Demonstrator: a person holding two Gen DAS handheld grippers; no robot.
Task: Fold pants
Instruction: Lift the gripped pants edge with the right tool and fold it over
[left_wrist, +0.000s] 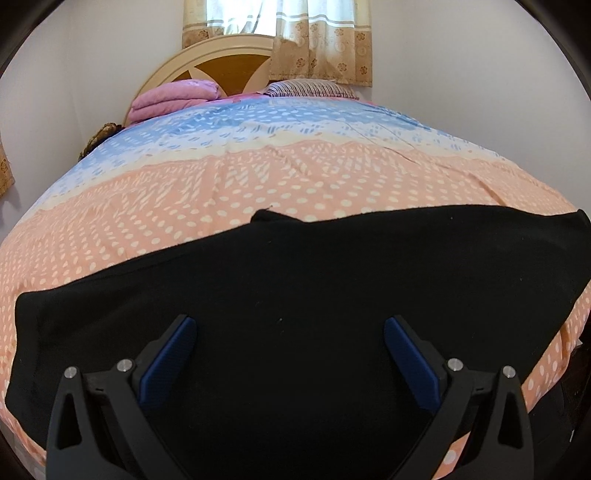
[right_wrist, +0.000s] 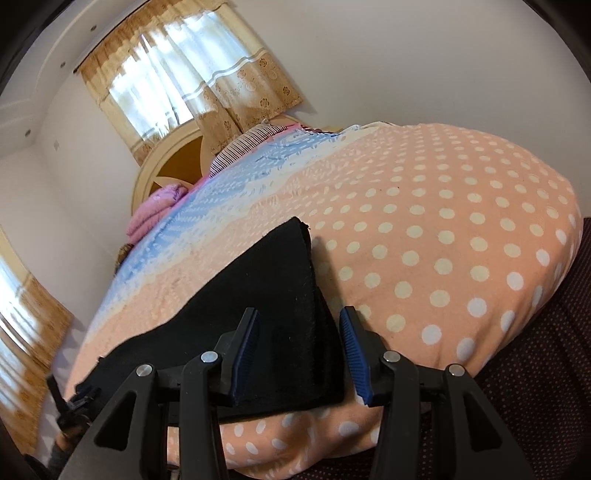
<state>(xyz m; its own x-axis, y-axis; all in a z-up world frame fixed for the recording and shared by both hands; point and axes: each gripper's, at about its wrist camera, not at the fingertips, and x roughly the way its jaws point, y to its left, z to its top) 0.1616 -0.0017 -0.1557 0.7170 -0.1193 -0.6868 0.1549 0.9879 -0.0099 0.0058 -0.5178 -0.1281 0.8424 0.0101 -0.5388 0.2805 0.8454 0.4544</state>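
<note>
Hovering low over the bed's near edge, my left claw (left_wrist: 290, 332) sits level and points toward the headboard (left_wrist: 221, 62), its two blue pads (left_wrist: 168, 360) spread wide with nothing between them but the cloth below. The black pants (left_wrist: 295, 288) lie flat across the near part of the bedspread (left_wrist: 221, 192), running side to side under that claw; whether the pads touch the fabric I cannot tell. My right claw (right_wrist: 299, 334) is rolled, so the room tilts in its view, and it comes in low at the right end of the pants (right_wrist: 258, 295). Its jaws stand apart, narrower than the left's. The left pad (right_wrist: 243, 354) lies over the black cloth; the right pad (right_wrist: 354, 358) sits just beyond the cloth's edge, over the spotted bedspread (right_wrist: 443, 221). The garment's end edge lies between the two pads, ungripped. In the right view's lower left corner a dark gripper shape (right_wrist: 74, 406) shows, blurred, at the far end of the pants. Beyond: folded pink blanket (left_wrist: 173, 98), striped pillow (left_wrist: 310, 88), curtains (left_wrist: 295, 40).
</note>
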